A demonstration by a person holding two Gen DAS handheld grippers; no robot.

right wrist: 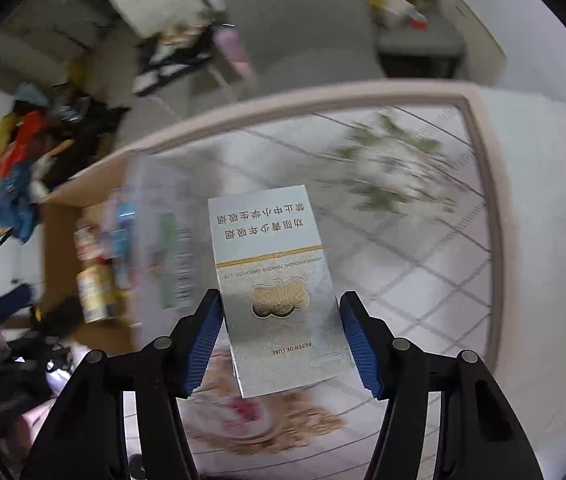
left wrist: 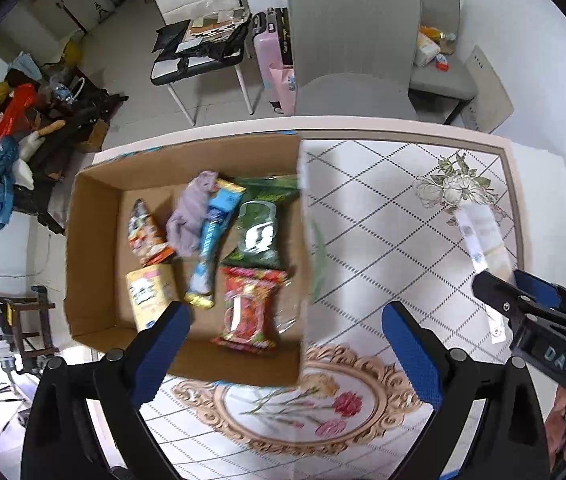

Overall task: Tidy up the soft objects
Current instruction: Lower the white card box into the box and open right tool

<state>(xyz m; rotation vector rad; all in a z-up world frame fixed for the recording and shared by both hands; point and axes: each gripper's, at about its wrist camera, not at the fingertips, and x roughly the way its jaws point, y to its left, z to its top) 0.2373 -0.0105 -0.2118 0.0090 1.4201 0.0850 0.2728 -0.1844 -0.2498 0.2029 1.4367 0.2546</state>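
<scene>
On the worktop, with its diamond-patterned cloth, an open cardboard box sits toward the left, its far edge near the worktop's far rim. Inside lie several soft packets: a green snack bag against the right wall, a red candy bag nearer to us, a blue wrapper running lengthwise beside them, a crumpled lilac cloth, an orange pouch and a yellow pack at the left. The left gripper hovers above the box's near right corner, its blue-padded fingers wide apart and holding nothing. To the right, the right gripper carries a silver cigarette pack lifted off the worktop, the fingers clamped against its two long sides, printed face up. It hangs over the bare cloth, well to the right of the box. Grey chairs stand beyond the far edge.
</scene>
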